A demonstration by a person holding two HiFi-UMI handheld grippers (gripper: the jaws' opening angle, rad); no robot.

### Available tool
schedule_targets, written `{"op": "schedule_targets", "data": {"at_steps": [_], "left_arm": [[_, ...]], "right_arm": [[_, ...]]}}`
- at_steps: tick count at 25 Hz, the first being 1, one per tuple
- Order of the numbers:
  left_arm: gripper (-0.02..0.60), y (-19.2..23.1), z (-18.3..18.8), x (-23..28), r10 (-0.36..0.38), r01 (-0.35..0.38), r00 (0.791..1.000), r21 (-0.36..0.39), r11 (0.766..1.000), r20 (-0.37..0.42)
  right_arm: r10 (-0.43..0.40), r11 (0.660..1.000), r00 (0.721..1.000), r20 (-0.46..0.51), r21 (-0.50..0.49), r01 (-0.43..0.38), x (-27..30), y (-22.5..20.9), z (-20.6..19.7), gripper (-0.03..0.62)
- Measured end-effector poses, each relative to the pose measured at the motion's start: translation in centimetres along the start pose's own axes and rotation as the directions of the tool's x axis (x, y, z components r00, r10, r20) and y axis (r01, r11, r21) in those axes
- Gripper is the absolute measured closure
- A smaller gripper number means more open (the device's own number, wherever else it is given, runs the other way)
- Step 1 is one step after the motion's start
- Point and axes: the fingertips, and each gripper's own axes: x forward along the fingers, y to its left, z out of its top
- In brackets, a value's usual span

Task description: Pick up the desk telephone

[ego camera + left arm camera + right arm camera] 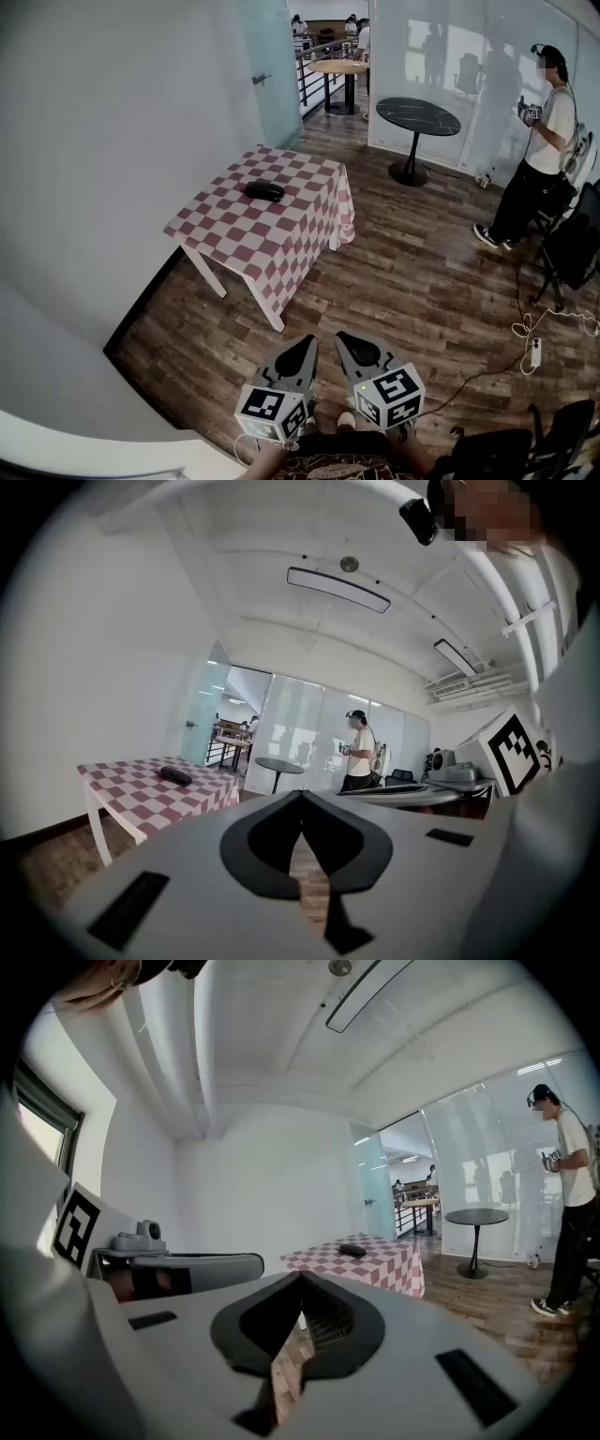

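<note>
Position of desk telephone (264, 190): on the red-and-white checked counter (253, 234), well ahead of both tongs and a little to their left, touched by neither. It is dark and low and sits near the middle of the cloth; no detail can be made out at this range.

Left tongs (307, 340): pressed together, tips meeting, nothing between them. The left gripper view shows the tips (300, 795) closed, with only floorboards visible through the slot below. From there the telephone (175, 775) shows far off to the left on the counter (131, 794).

Right tongs (343, 336): also pressed together and empty, just beside the left pair, the two roughly parallel and tilted slightly down. In the right gripper view the tips (300, 1277) are shut, and the telephone (352, 1250) lies ahead, slightly right, on the counter (375, 1265).

Surroundings: wooden floor (403, 281) between tongs and counter. A round black table (418, 116) stands beyond the counter, ahead and to the right. A person (544, 141) stands far right of the tongs, near a glass wall.
</note>
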Motion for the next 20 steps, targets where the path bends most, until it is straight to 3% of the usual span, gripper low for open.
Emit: {"op": "schedule_targets", "data": {"at_steps": [13, 20], "left_arm": [[0.577, -1.9, -0.3, 1.1, -0.011, 0.011, 1.0, -0.001, 1.0, -0.003], [0.577, -2.2, -1.2, 1.5, 0.065, -0.065, 0.998, 0.016, 0.998, 0.001]], "right_arm": [[0.022, 1.0, 1.0, 0.0, 0.009, -0.022, -0.8, -1.5, -0.3, 0.574], [0.043, 0.999, 0.999, -0.013, 0.011, -0.043, -1.4, -2.9, -1.3, 0.574]]}}
